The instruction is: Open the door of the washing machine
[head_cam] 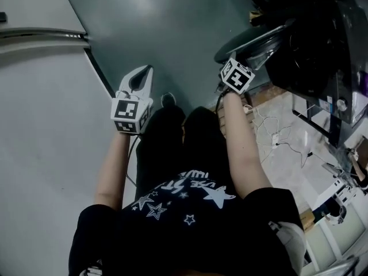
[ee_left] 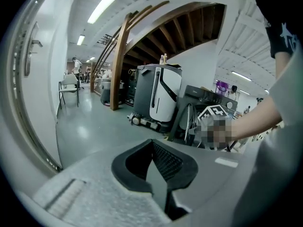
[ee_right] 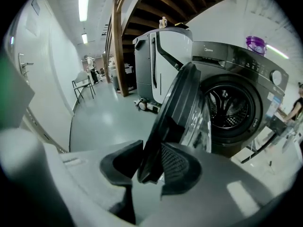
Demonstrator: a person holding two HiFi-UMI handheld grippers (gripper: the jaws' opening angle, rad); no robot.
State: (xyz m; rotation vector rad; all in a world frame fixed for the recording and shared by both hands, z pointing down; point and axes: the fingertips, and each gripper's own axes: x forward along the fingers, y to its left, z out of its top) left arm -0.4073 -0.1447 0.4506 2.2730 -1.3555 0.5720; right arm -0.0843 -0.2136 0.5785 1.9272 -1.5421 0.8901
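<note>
With the right tongs (ee_right: 149, 150) pinching the open door (ee_right: 182, 108) only by its rim and the left tongs (ee_left: 151, 144) closed empty, it could slip free.

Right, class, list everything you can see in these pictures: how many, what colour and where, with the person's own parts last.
washing machine: one, dark grey, at the right
door: one, dark with glass, swung open
container: one, purple, on top of the washing machine
tall machine: one, white and black, behind the door
chair: one, pale, by the left wall
staircase: one, brown wood, overhead
cables: several, white, on the floor at the person's right
floor: grey-green
shirt: one, black with pale stars
left claw: one, grey with black pads, shut, empty
right claw: one, same colours, shut on the door's rim
</note>
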